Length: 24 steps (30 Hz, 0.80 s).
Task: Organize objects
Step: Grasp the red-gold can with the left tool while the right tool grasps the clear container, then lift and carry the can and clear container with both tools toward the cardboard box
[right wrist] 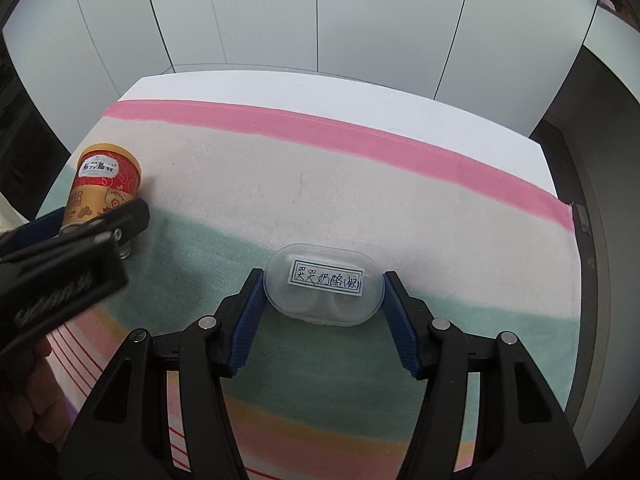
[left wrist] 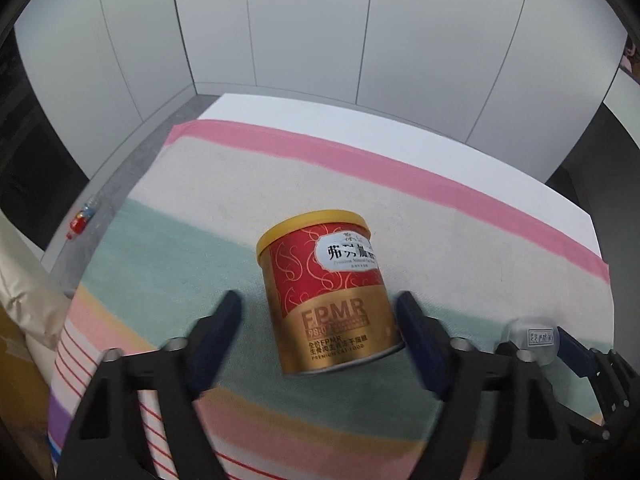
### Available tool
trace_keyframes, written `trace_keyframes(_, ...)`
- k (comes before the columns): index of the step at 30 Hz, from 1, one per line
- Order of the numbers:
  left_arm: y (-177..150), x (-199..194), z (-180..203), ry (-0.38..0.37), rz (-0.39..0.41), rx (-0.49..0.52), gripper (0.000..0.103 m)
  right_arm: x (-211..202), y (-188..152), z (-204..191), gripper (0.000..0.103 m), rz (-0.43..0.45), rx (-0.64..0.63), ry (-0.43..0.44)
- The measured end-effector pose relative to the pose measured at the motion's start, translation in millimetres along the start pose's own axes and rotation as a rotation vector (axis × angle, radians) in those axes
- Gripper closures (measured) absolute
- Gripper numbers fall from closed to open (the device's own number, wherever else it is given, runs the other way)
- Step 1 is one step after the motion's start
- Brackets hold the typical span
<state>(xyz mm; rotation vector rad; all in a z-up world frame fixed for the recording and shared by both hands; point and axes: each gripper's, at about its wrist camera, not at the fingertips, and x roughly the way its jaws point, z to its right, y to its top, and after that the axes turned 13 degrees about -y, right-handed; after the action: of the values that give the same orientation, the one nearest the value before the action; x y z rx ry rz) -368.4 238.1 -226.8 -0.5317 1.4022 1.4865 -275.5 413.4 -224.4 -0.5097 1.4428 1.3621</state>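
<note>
Left tool (left wrist: 320,320) apart, straddling rigid can (left wrist: 328,292), take mid-wall; right tool (right wrist: 322,292) clamped on slick, light clear case (right wrist: 324,290) ends

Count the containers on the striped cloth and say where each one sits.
2. The red-and-gold can stands on the green stripe between the left gripper's fingers. The clear plastic case lies to its right, between the right gripper's fingers. More could lie out of view.

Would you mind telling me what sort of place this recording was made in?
Probably a staged indoor recording corner, not a lived-in kitchen: a white table under a striped cloth stands against plain white panelled walls, with just a cat food can and a labelled clear case.
</note>
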Motion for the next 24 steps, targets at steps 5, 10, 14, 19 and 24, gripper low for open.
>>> trace_keyframes(5, -3.9, -5.2, -5.5, -0.049, -0.039, 0.019, 0.047, -12.7, -2.6, 3.3, 0.042, -0.006, 0.013, 0.027)
trace_keyframes(10, -16.4, -28.3, -8.5, -0.051, -0.061, 0.042, 0.048, -30.9, -7.8, 8.1, 0.042, -0.004, 0.014, 0.042)
trace_keyframes(14, -26.6, -51.4, -9.3, -0.048, -0.065, 0.050, 0.048, -51.1, -14.9, 14.8, 0.042, 0.004, 0.018, 0.051)
trace_keyframes(19, -41.6, -89.7, -2.9, -0.041, -0.055, 0.065, 0.048, -82.8, -19.8, 12.2, 0.042, 0.027, 0.009, 0.064)
trace_keyframes(24, -54.6, -131.3, 5.4, -0.045, -0.034, 0.071, 0.048, -116.6, -32.5, 17.6, 0.042, 0.040, -0.001, 0.076)
